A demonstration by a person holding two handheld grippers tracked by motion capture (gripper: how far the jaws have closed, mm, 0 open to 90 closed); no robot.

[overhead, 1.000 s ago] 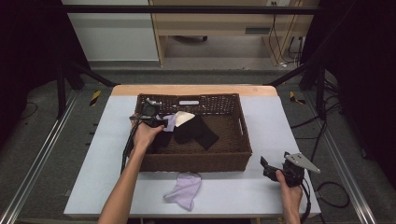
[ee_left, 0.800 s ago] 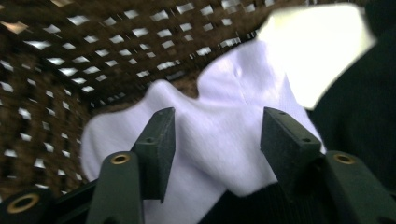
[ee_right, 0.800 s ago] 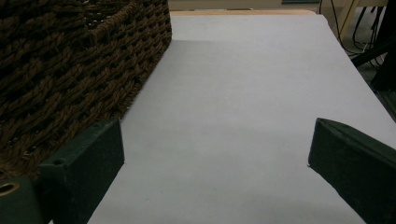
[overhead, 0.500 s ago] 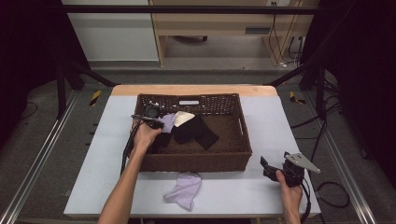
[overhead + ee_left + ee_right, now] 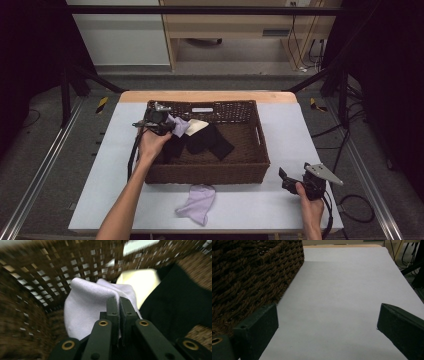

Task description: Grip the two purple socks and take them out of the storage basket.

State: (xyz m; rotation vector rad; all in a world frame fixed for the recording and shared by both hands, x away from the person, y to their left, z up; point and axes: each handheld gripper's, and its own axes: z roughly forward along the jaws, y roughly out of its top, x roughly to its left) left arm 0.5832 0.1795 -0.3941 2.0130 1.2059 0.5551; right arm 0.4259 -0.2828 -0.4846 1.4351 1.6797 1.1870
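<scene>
Dark brown woven basket (image 5: 210, 172), lilac sock (image 5: 198, 203) on the white table (image 5: 280, 200) — black (image 5: 207, 140) and cream (image 5: 196, 125) cloth inside.

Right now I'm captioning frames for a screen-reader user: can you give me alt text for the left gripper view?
The left hand-held gripper, jaws closed, pinches a pale lilac sock inside a brown woven basket. A cream cloth and a black garment lie just beyond the sock, and the picture is motion-blurred.

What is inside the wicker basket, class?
The wicker basket holds a black garment, a cream item and a lavender sock pinched by the left gripper. What lies beneath the black garment is covered.
</scene>
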